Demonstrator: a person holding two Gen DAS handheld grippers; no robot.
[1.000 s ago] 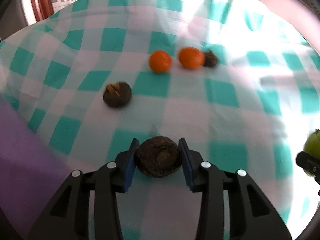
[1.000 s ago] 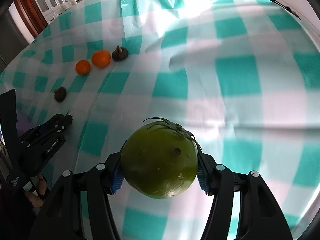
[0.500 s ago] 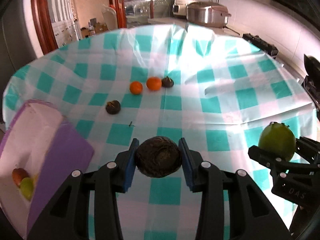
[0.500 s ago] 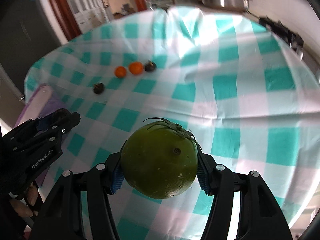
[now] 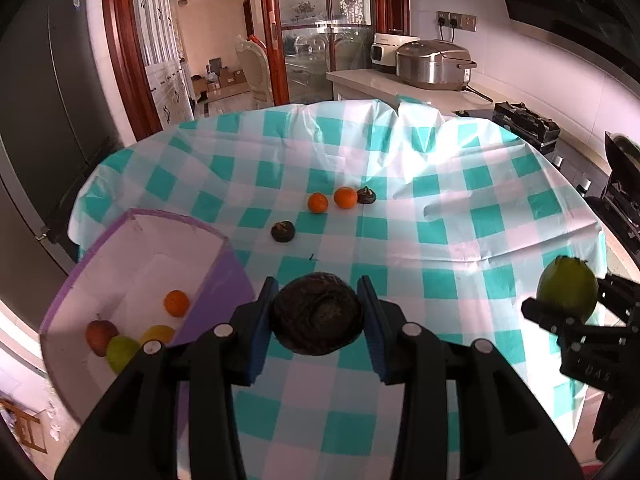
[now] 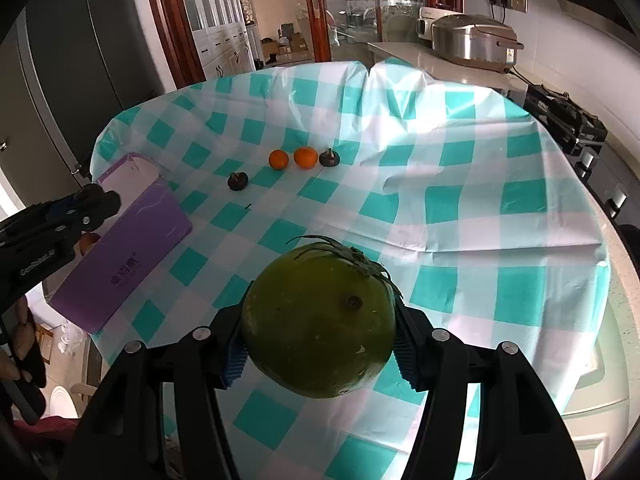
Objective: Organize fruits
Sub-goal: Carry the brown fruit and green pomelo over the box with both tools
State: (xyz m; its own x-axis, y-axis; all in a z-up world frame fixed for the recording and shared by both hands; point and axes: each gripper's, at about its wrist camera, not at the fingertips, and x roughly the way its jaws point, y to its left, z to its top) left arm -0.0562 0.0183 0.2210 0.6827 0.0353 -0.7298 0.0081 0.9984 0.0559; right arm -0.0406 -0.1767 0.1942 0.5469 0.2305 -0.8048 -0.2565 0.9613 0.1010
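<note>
My left gripper is shut on a dark brown round fruit, held well above the table. My right gripper is shut on a large green fruit, also held high; it shows at the right in the left wrist view. A purple box with a white inside stands at the table's left edge and holds an orange, a red fruit, a green fruit and a yellow one. On the cloth lie two oranges and two dark fruits.
The round table has a teal and white checked cloth with folds at the back. A counter with a steel cooker stands behind it. A dark fridge is at the left. A black rack is at the right.
Both grippers have risen and pulled back from the table with their fruits. The purple box and the whole room have come into view.
</note>
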